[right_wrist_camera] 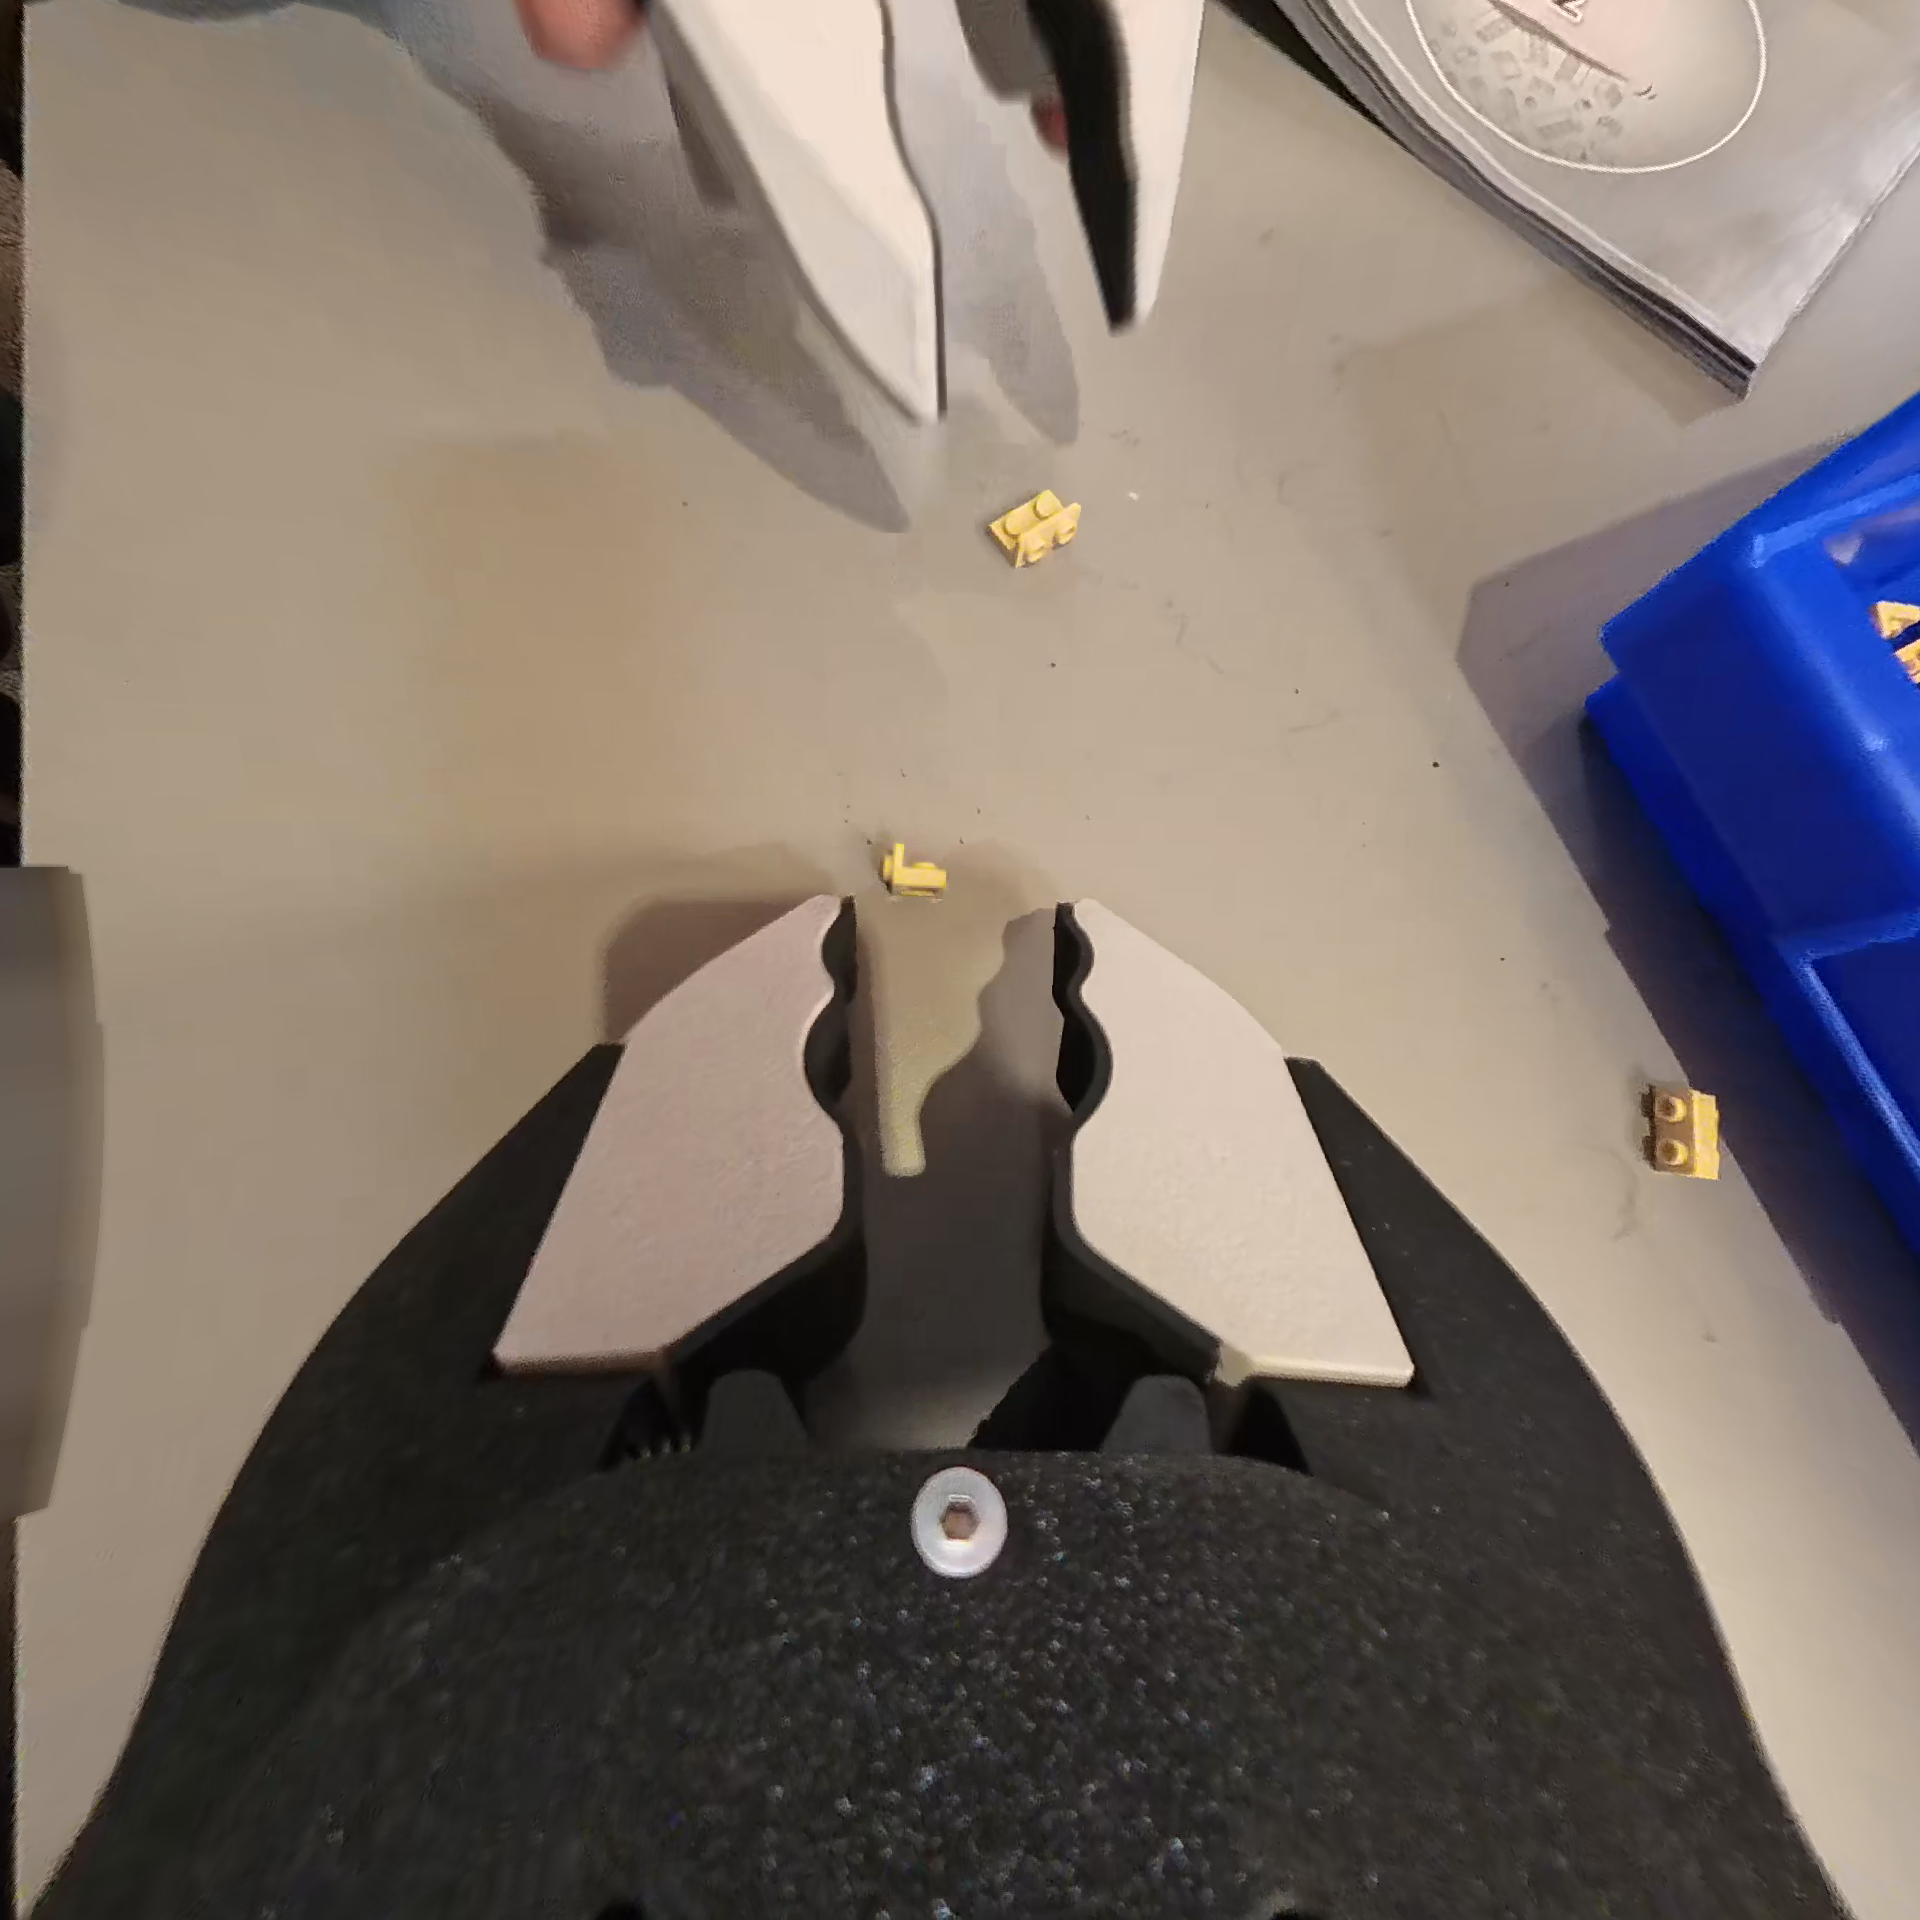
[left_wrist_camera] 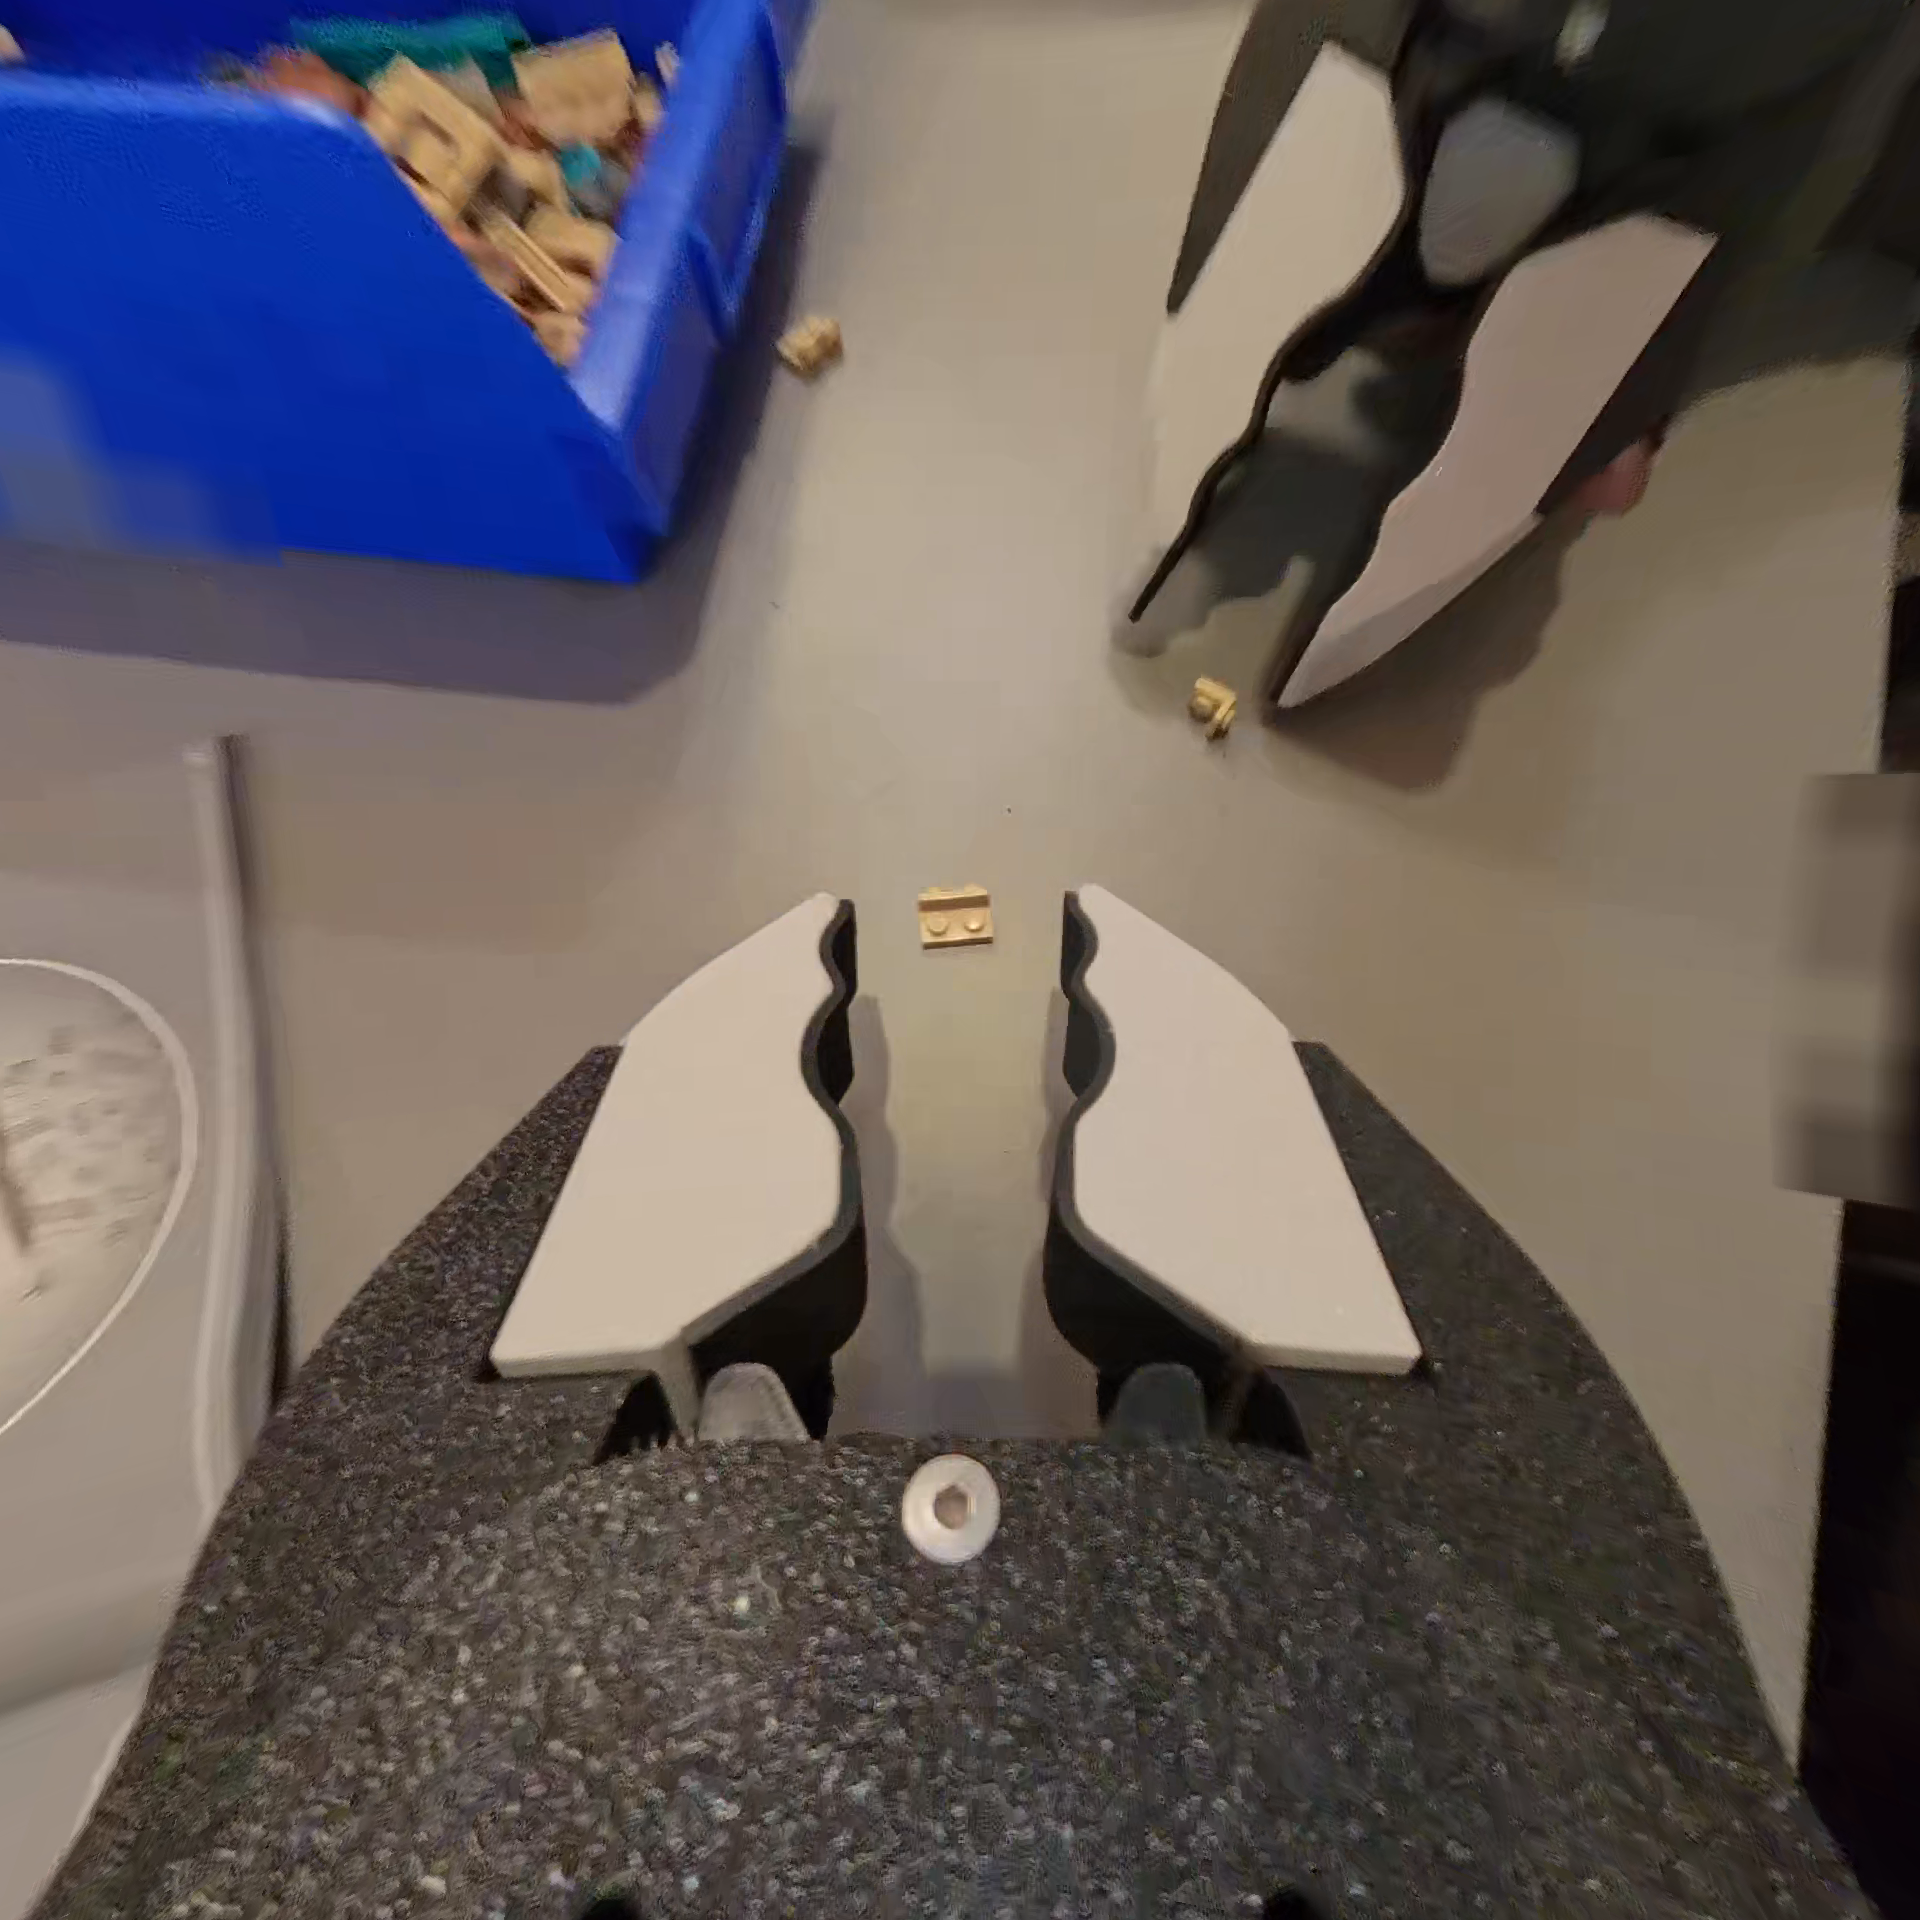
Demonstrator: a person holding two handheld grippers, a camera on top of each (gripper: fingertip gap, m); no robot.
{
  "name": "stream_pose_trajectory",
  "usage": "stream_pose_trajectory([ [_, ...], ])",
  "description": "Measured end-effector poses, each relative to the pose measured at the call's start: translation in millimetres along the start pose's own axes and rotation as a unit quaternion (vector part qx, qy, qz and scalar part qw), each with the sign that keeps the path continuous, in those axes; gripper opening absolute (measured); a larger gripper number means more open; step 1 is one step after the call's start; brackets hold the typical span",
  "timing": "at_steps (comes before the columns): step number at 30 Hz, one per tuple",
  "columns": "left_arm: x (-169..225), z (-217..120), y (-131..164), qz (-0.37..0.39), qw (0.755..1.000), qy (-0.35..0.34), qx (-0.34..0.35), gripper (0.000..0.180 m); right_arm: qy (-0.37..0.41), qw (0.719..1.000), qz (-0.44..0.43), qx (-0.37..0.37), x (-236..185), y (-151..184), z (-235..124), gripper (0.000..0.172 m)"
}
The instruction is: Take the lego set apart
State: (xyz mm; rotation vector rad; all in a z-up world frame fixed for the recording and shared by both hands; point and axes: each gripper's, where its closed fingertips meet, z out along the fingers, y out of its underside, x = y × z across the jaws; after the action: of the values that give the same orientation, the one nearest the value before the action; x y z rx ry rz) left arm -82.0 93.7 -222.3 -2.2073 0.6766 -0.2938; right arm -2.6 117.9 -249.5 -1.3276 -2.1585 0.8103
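Three tan bricks [left_wrist_camera: 956,920], one blue bin [left_wrist_camera: 312,395]

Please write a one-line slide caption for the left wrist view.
Open left gripper over a tan brick piece on the grey table, beside a blue bin.

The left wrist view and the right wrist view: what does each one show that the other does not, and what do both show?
Only the left wrist view shows the heap of tan and teal pieces inside the blue bin.

Only the right wrist view shows the whole corner of the grey booklet stack; the left view catches just its edge.

Both show the grey table, the bin and three small tan bricks: one before the left gripper, one by the right gripper and one near the bin. Both grippers are open and hold nothing.
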Motion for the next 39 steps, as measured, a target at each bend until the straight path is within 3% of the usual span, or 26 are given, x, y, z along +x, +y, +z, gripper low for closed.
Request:
stream_pose_trajectory([
  [9,-2.2,27.4,19.9,0.002,0.998,-0.016,-0.059,0.030,0.004,1.000,0.003,0.014,1.4,-2.4,0.2,0.034],
  [13,-2.9,32.6,16.1,0.004,0.998,-0.019,-0.053,0.016,0.006,1.000,0.001,0.017,1.3,-2.3,-0.5,0.034],
  [17,-6.7,31.5,7.9,0.007,0.999,-0.018,-0.048,0.015,0.007,1.000,-0.003,0.026,0.5,-3.0,-2.7,0.034],
  [20,-19.2,17.7,-34.9,0.003,0.999,-0.031,0.024,0.016,0.005,0.999,-0.001,0.037,0.4,-4.3,-4.6,0.033],
  [26,-69.2,-20.9,-162.4,0.051,0.977,-0.136,0.156,0.016,0.010,0.999,0.003,0.043,2.1,-4.5,-5.6,0.033],
  [29,-82.7,-18.5,-188.2,0.041,0.976,-0.139,0.161,0.030,0.020,0.999,0.008,0.046,4.3,-4.0,-7.1,0.034],
  [32,-82.9,-16.7,-180.0,0.035,0.972,-0.150,0.177,0.035,0.027,0.998,0.019,0.053,6.4,-3.6,-9.9,0.034],
  [39,-77.6,-12.2,-87.0,-0.043,0.969,-0.154,0.190,0.034,0.037,0.999,0.015,0.023,7.1,1.2,-3.7,0.034],
])
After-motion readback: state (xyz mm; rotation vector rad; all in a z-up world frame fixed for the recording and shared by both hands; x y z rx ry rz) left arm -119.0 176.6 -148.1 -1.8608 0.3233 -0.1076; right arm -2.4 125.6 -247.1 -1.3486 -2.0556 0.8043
